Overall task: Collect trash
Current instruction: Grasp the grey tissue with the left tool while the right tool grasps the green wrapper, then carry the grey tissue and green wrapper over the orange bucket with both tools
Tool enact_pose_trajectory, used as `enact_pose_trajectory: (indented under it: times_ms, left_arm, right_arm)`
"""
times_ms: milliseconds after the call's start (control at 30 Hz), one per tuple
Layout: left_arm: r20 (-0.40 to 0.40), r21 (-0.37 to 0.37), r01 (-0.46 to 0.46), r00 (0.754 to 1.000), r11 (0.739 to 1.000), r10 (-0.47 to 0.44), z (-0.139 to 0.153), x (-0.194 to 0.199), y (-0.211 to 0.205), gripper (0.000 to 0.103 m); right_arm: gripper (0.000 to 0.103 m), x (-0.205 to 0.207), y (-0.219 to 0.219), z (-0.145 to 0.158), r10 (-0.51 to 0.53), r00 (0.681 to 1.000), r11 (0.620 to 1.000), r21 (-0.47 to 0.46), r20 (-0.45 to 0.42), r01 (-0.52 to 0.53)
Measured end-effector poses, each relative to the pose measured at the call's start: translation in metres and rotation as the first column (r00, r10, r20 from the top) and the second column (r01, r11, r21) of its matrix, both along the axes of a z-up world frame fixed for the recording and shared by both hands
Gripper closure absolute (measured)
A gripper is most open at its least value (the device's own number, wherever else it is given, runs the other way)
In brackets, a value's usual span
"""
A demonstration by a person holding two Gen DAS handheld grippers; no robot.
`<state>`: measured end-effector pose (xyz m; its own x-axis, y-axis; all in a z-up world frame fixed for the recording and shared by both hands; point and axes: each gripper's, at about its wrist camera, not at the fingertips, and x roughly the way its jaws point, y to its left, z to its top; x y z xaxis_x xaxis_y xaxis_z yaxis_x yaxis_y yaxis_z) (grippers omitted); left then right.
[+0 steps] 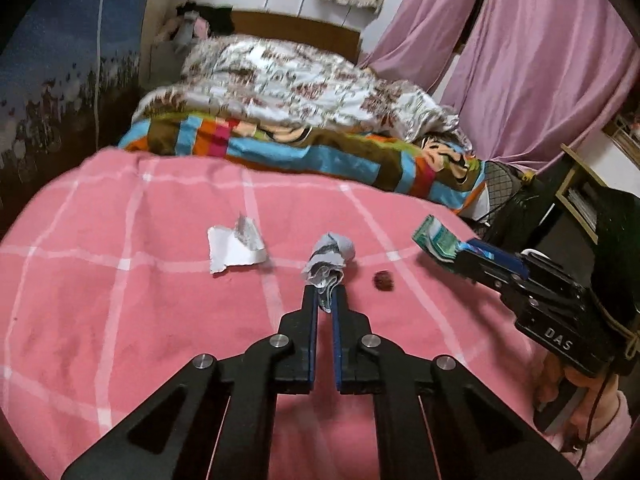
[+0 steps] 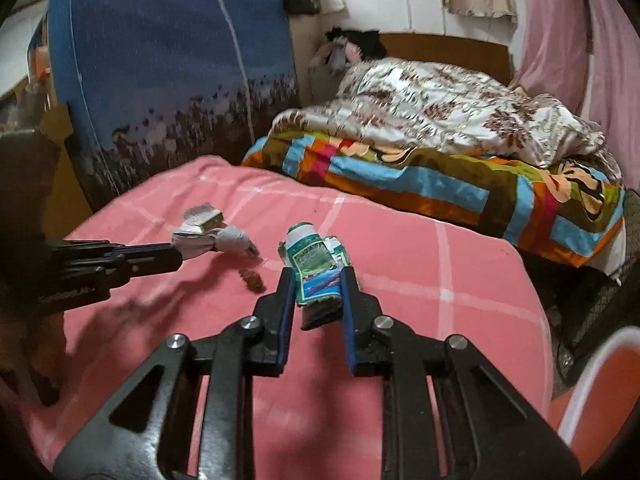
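Nearest the lens, the left gripper (image 1: 325,290) pinches a crumpled grey paper wad (image 1: 329,258) over the pink checked blanket (image 1: 120,320), its jaws closed narrow on the paper. On the blanket just left of the wad lies a torn white paper scrap (image 1: 236,246); just right of the wad sits a small dark crumb (image 1: 383,281). Farther right of the wad, the right gripper (image 2: 316,276) is clamped on a crushed green-and-white packet (image 2: 316,260), held above the blanket.
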<state>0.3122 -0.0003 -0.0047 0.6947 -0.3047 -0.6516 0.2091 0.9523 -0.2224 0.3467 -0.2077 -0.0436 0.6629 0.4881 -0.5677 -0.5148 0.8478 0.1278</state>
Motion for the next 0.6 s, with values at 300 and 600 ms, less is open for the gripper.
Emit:
enact_pose_trajectory:
  times_ms: [300,600]
  left_arm:
    - [0.222,0.050,0.080,0.971,0.996,-0.089,0.039,-0.063,-0.049,0.100]
    - [0.383,0.036,0.184,0.905,0.982,-0.184,0.076,-0.100,-0.113,0.100]
  right_arm:
    - [0.100,-0.067,-0.045,0.031,-0.126,0.975,0.991,0.077,0.184,0.113]
    - [0.100,-0.137,-0.096,0.063,-0.326,0.858,0.945,0.165,0.397,0.282]
